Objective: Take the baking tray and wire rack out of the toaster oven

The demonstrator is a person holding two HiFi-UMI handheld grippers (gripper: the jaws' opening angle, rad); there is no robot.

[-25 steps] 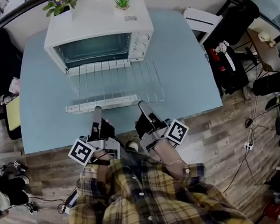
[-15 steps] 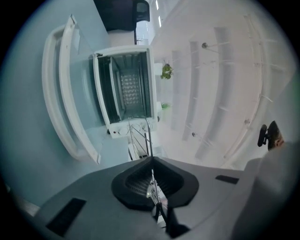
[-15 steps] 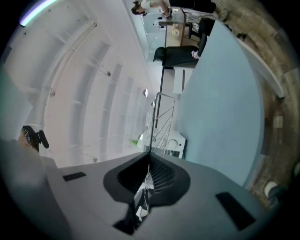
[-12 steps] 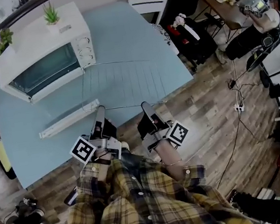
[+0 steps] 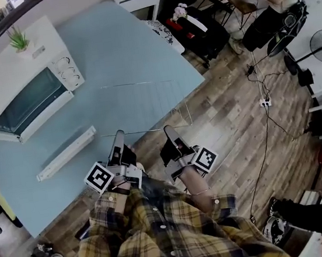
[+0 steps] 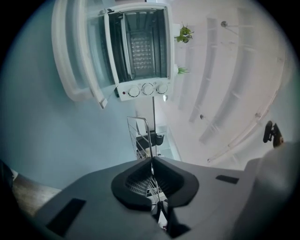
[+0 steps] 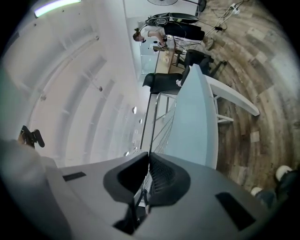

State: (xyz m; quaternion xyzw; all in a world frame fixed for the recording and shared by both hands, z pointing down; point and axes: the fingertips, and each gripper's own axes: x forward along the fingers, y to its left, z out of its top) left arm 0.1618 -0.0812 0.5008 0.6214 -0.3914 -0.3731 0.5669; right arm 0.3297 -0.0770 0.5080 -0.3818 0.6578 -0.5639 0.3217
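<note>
**At the table's (image 5: 138,45) near edge: wire rack (image 5: 146,103) gripped on both sides**

Nearest the person, the left gripper (image 5: 117,138) and right gripper (image 5: 168,131), each carrying a black-and-white square marker, are clenching the rack's near rim wire. The rack is hanging level by the table's near right corner, with one corner overhanging the floor. Farther left, the toaster oven (image 5: 7,74) is standing well apart, its door (image 5: 67,153) lying open.
</note>
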